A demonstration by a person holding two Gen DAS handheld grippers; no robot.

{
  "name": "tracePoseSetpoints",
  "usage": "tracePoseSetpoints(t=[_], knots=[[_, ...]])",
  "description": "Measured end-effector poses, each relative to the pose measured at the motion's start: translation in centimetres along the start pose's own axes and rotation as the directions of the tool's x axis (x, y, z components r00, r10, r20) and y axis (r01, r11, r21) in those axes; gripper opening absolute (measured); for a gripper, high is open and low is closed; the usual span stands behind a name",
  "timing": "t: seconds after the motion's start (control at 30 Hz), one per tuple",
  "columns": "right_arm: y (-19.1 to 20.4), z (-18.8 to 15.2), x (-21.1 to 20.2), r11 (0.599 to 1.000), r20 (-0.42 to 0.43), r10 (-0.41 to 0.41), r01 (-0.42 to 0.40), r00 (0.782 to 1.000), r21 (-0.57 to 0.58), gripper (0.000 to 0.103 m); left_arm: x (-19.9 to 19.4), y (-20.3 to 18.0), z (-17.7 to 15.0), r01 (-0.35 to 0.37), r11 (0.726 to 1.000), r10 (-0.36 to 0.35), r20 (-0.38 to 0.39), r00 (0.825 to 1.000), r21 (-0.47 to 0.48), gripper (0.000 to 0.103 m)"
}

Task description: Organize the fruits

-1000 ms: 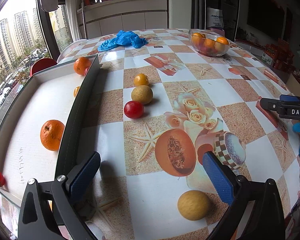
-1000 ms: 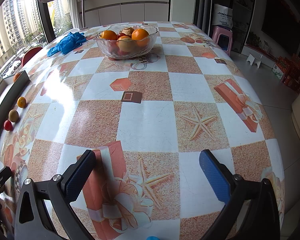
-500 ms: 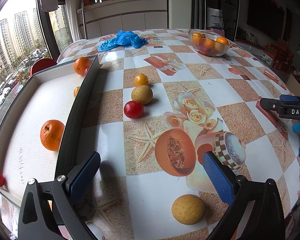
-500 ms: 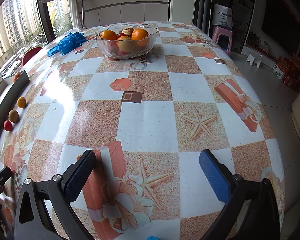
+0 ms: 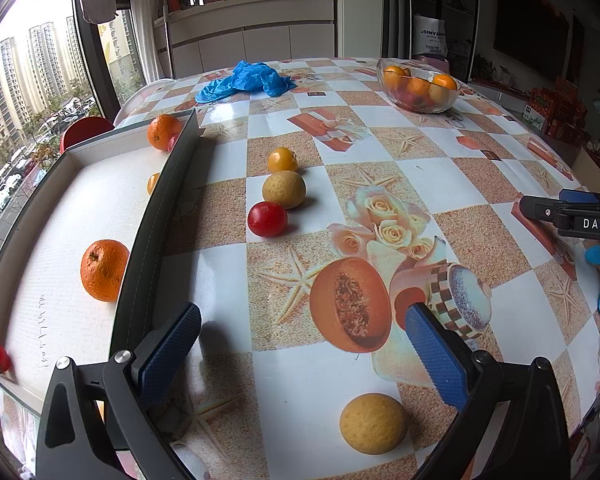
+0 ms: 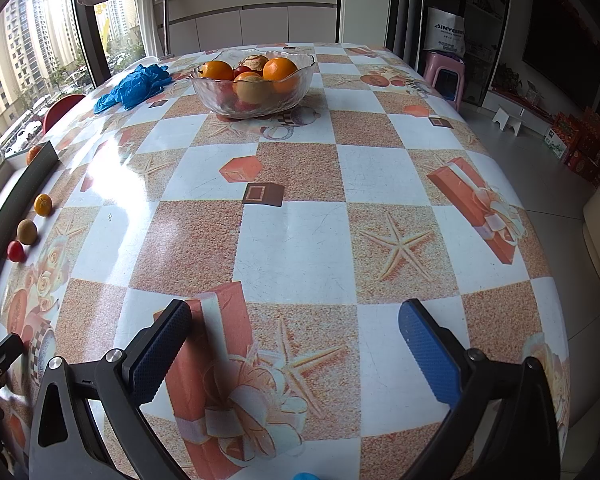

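Note:
My left gripper is open and empty above the table. A yellow-tan round fruit lies close under it, between the fingers and nearer the right one. Ahead lie a red tomato, a tan fruit and a small orange-yellow fruit in a row. A white tray on the left holds two oranges and small fruits. A glass bowl of oranges and other fruit stands far back. My right gripper is open and empty over bare tablecloth.
Crumpled blue gloves lie at the far side of the table. The tray's dark wall runs beside my left finger. The right gripper's body shows at the right edge of the left wrist view. The table edge drops off to the right.
The yellow-tan fruit near my left gripper has rolled slowly leftward, a little more between the fingers. Both grippers stay still and open.

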State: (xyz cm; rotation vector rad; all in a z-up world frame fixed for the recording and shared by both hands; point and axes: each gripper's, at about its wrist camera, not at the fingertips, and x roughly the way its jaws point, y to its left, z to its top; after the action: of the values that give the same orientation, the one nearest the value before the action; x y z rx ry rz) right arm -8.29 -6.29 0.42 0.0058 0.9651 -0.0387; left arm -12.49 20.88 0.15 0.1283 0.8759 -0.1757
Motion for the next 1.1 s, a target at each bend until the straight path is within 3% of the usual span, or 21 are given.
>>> tracePoseSetpoints(t=[0.7, 0.83, 0.93, 1.1], knots=[[0.0, 0.0, 0.1, 1.000, -0.002, -0.002, 0.002, 1.000, 0.004, 0.103, 0.2, -0.1, 0.3, 0.030, 0.999, -0.030, -0.033, 0.999, 0.015, 0.103], [0.4, 0.9, 0.2, 1.000, -0.099, -0.017, 0.018, 0.995, 0.008, 0.103, -0.3, -0.1, 0.4, 0.073, 0.997, -0.074, -0.067, 0.995, -0.011, 0.102], [2.7, 1.5, -1.6, 0.999, -0.073, 0.045, -0.047, 0.996, -0.026, 0.103, -2.4, -0.1, 0.2, 0.093, 0.996, -0.092, 0.011, 0.996, -0.013, 0.102], [9.9, 2.6, -4.6, 0.966, -0.023, 0.169, -0.170, 0.985, -0.193, 0.103, -5.0, 0.5, -0.6, 0.091, 0.996, -0.090, 0.074, 0.993, -0.010, 0.102]])
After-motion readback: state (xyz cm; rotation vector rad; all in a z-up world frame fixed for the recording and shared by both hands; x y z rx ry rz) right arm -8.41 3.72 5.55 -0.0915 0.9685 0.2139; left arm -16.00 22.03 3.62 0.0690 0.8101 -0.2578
